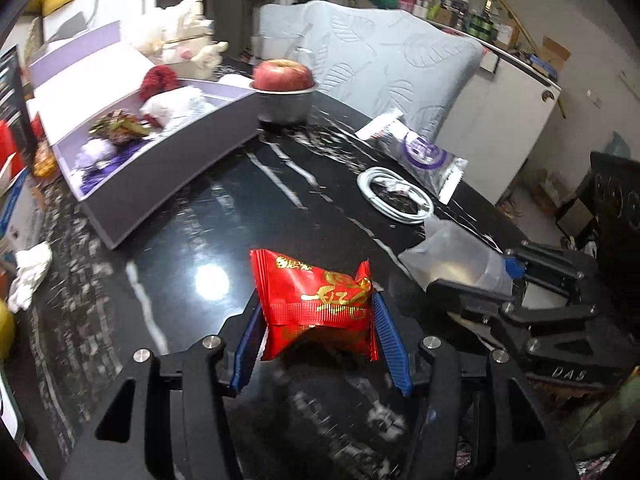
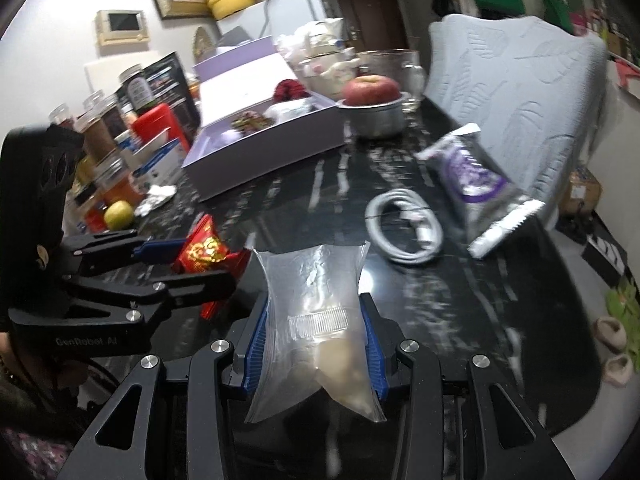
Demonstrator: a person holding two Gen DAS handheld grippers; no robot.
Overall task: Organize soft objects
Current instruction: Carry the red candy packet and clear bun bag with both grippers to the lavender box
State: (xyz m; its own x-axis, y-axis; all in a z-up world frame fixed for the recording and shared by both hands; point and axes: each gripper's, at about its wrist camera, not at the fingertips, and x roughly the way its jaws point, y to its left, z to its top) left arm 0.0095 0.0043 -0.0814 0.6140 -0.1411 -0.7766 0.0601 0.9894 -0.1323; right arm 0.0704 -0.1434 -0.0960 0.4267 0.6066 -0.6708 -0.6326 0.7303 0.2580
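My left gripper (image 1: pixel 318 312) is shut on a red snack packet (image 1: pixel 316 300) and holds it above the black marble table (image 1: pixel 224 216). My right gripper (image 2: pixel 314 316) is shut on a clear plastic bag (image 2: pixel 316 300) with a pale lump inside. The right gripper and its clear bag also show in the left wrist view (image 1: pixel 456 256), to the right. The left gripper with the red packet shows in the right wrist view (image 2: pixel 204 248), at the left. A lilac open box (image 1: pixel 160 160) holds several soft items at the back left.
An apple (image 1: pixel 283 75) sits in a metal bowl (image 1: pixel 285 106) behind the box. A coiled white cable (image 1: pixel 394 200) and a purple-printed pouch (image 1: pixel 424 152) lie to the right. A grey pillow (image 1: pixel 380 56) stands at the back. Jars and boxes (image 2: pixel 108 140) crowd the left edge.
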